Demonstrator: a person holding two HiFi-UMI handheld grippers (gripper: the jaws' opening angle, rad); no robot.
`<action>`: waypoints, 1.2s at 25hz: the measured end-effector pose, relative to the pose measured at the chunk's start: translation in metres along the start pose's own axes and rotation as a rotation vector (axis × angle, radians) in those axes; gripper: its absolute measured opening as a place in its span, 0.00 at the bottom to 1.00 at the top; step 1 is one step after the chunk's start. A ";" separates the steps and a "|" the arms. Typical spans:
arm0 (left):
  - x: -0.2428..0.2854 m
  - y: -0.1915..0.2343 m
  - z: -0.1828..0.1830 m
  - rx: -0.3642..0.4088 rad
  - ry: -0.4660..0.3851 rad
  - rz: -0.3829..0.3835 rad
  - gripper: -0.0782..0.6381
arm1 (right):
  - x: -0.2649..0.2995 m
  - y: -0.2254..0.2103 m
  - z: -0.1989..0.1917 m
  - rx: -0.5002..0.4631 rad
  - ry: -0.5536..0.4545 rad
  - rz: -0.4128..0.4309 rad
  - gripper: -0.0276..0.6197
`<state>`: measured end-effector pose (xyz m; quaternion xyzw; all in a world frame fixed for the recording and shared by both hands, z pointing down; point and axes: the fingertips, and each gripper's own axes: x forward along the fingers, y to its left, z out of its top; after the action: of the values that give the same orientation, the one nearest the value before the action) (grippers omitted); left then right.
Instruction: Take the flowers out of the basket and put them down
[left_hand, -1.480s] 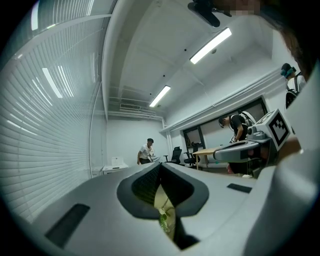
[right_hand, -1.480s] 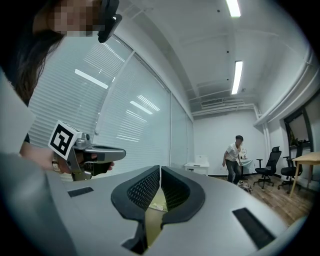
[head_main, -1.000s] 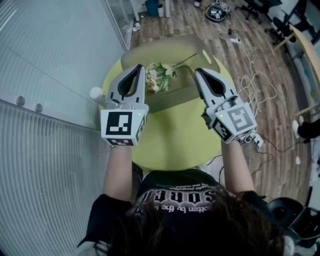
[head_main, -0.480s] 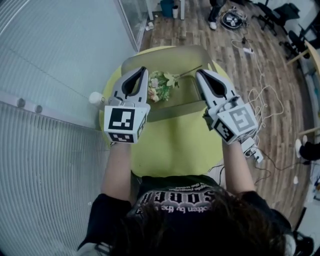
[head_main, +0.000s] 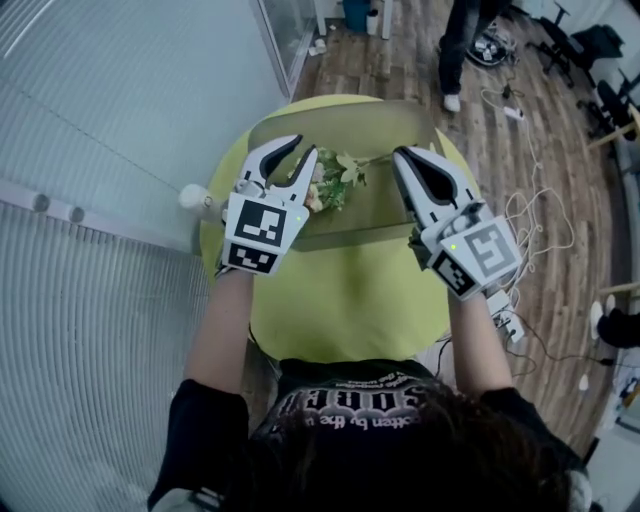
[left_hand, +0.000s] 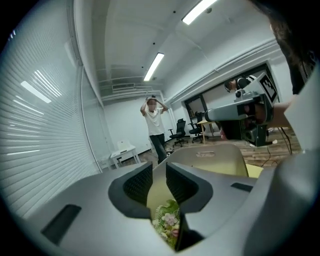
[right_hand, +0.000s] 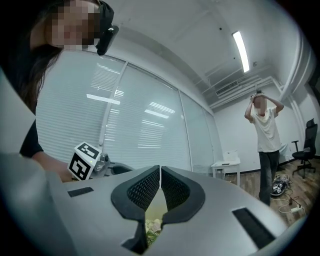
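Left gripper (head_main: 306, 146) slightly parted, jaws just been opening. Nothing between pads in left gripper view, only basket (head_main: 350, 120) wall behind gap. Right gripper (head_main: 412, 153) clenched, tips meeting, empty. Flowers (head_main: 335, 180) lie in basket on yellow-green table (head_main: 340, 290), between both grippers. Part of bunch hidden behind left jaw in head view; we can't tell if jaw touches it. Bystander (left_hand: 154, 125) shows whole in gripper views; head view cuts to legs.
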<state>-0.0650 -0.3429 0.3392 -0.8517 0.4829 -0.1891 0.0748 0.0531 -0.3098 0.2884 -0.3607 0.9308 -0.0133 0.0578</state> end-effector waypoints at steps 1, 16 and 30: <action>0.005 -0.002 -0.003 0.014 0.017 -0.017 0.22 | 0.001 0.000 0.000 0.001 0.001 0.008 0.09; 0.079 -0.052 -0.080 0.281 0.359 -0.285 0.49 | 0.006 -0.017 -0.004 0.045 -0.005 0.055 0.09; 0.120 -0.077 -0.189 0.298 0.651 -0.442 0.62 | 0.011 -0.039 -0.017 0.078 0.017 0.050 0.09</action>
<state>-0.0230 -0.3946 0.5661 -0.8104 0.2542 -0.5278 -0.0017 0.0693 -0.3458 0.3070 -0.3345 0.9388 -0.0509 0.0643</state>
